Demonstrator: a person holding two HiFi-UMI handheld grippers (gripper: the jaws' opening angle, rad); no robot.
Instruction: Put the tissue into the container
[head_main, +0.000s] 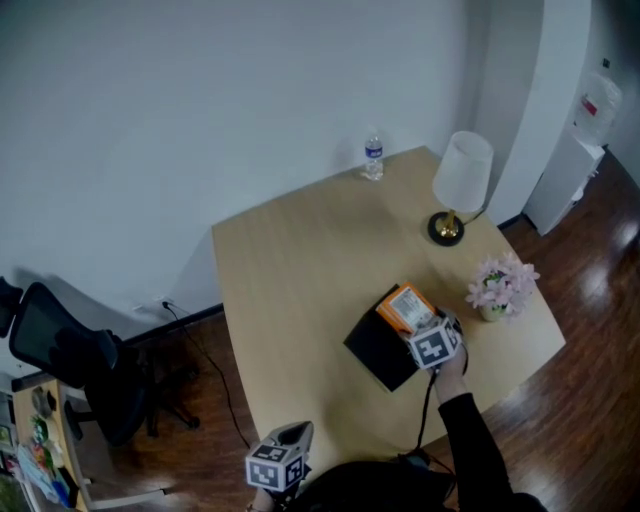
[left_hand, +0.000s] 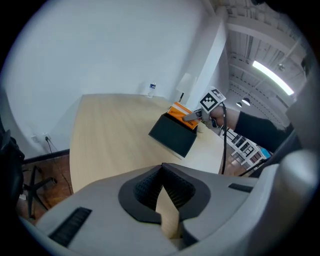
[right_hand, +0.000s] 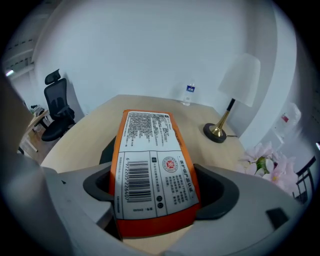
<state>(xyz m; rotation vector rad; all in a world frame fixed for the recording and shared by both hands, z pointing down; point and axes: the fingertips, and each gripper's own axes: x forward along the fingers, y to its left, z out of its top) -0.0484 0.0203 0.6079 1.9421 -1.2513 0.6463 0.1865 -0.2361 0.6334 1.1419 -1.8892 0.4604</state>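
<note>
Clamping a glossy orange tissue pack (right_hand: 150, 150), the right gripper (right_hand: 155, 192) is at the boxy black container (head_main: 378, 352) (left gripper (left_hand: 163, 185) jaws closed).

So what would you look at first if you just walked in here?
Probably the bright orange tissue pack, pinched in the right tongs over one end of the black container on the right side of the table. Next come the white lamp with its gold base, further back on the right, and the pink flowers in front of it.
</note>
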